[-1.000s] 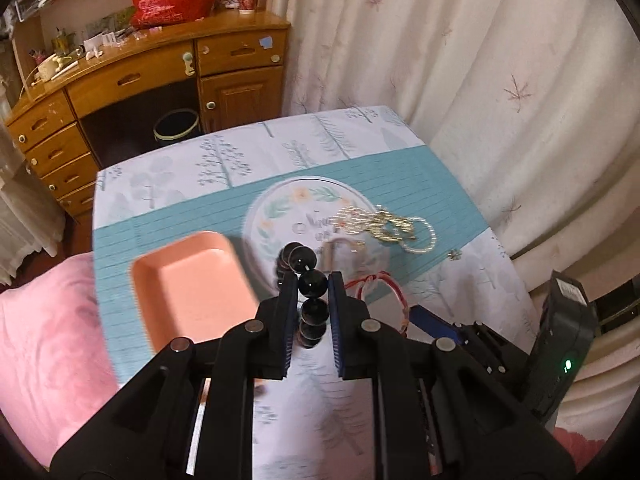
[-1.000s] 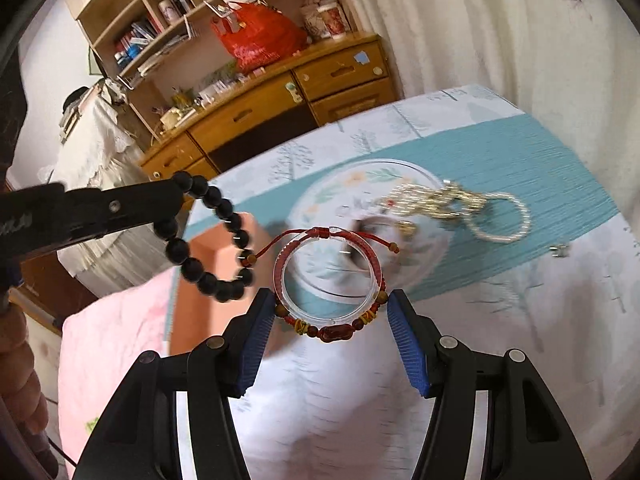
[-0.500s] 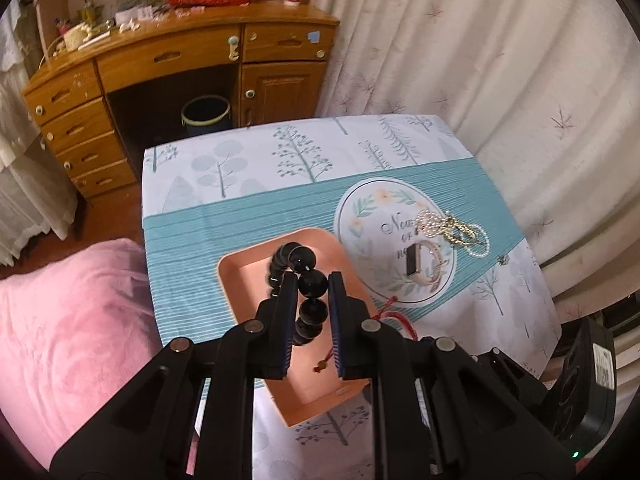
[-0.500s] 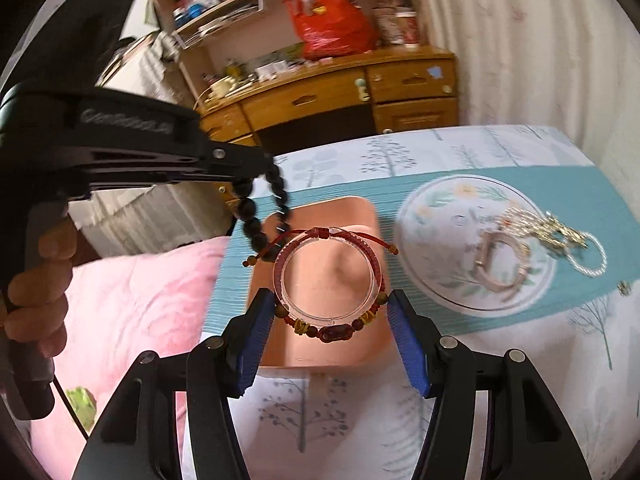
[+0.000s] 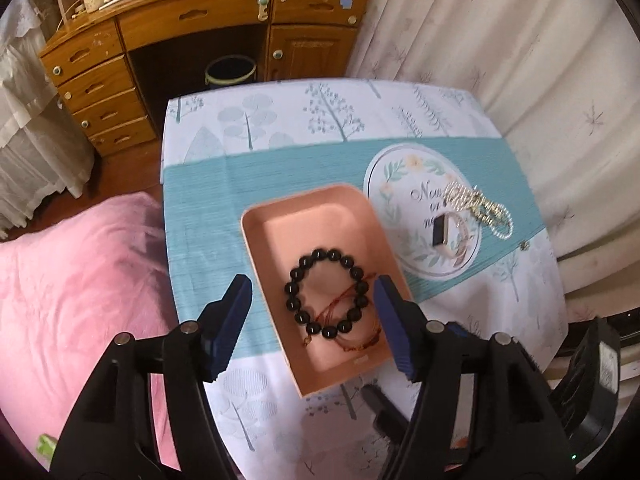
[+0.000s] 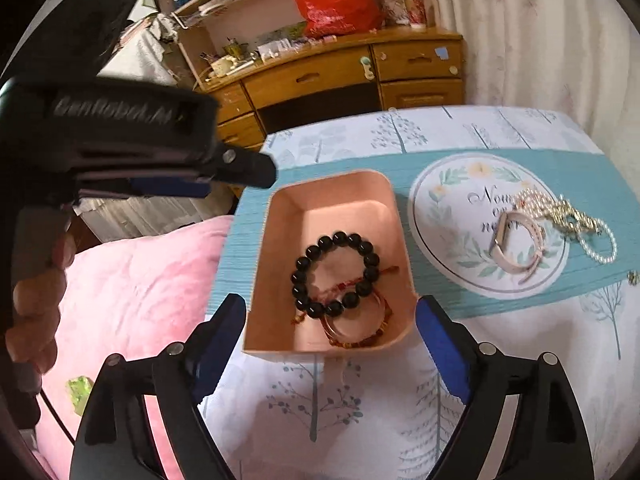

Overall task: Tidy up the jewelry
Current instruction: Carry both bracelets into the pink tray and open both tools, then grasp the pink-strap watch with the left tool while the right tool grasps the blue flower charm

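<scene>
With both the left gripper (image 5: 312, 316) and right gripper (image 6: 330, 338) spread wide and empty above the pink tray (image 6: 280, 216), where the black bead bracelet (image 6: 336, 274) lies over what seems the red cord bracelet (image 6: 356, 330), we should lift straight up before reaching to the watch (image 6: 516, 244) and pearl strands (image 6: 576, 220) at right of the frame.

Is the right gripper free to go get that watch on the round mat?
Probably yes. The right gripper is open and empty, and the watch lies uncovered on the round mat; only the pearl strand touches its far side.
</scene>
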